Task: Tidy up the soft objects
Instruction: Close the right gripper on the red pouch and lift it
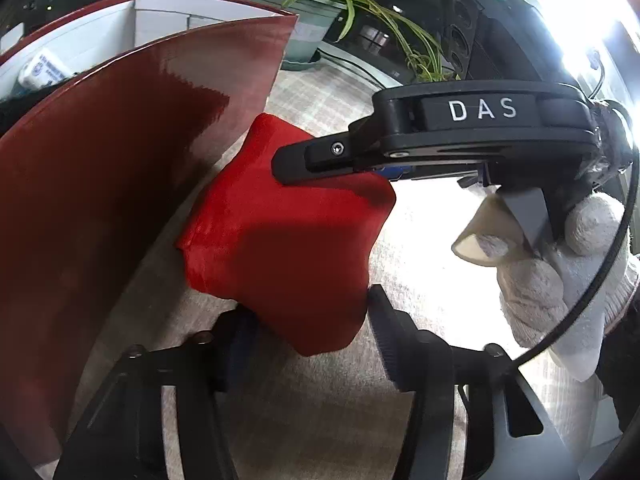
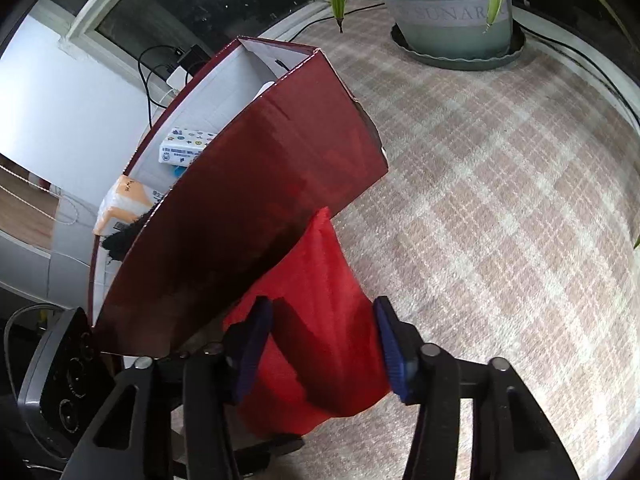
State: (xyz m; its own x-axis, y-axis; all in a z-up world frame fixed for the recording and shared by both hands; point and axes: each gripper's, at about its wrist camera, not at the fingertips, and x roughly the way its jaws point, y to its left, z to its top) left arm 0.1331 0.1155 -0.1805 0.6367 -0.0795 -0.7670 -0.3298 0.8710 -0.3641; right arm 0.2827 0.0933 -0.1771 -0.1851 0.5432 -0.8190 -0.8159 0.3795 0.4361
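Note:
A bright red soft cloth point(image 1: 280, 236) lies bunched on the checked tablecloth beside a dark red cardboard box point(image 1: 120, 160). My left gripper point(image 1: 308, 320) has its jaws apart around the cloth's near end. My right gripper point(image 2: 320, 344) also stands open with the cloth point(image 2: 316, 320) between its blue pads point(image 2: 390, 348); in the left wrist view it comes in from the right over the cloth point(image 1: 320, 156). The box point(image 2: 248, 208) holds a white tissue pack point(image 2: 184, 148), an orange pack point(image 2: 124, 200) and something black.
A potted plant in a grey-green pot point(image 2: 452, 8) stands at the back on the beige checked tablecloth point(image 2: 500, 200). Cables and a charger point(image 2: 180, 64) lie behind the box. A gloved hand point(image 1: 560, 272) holds the right gripper.

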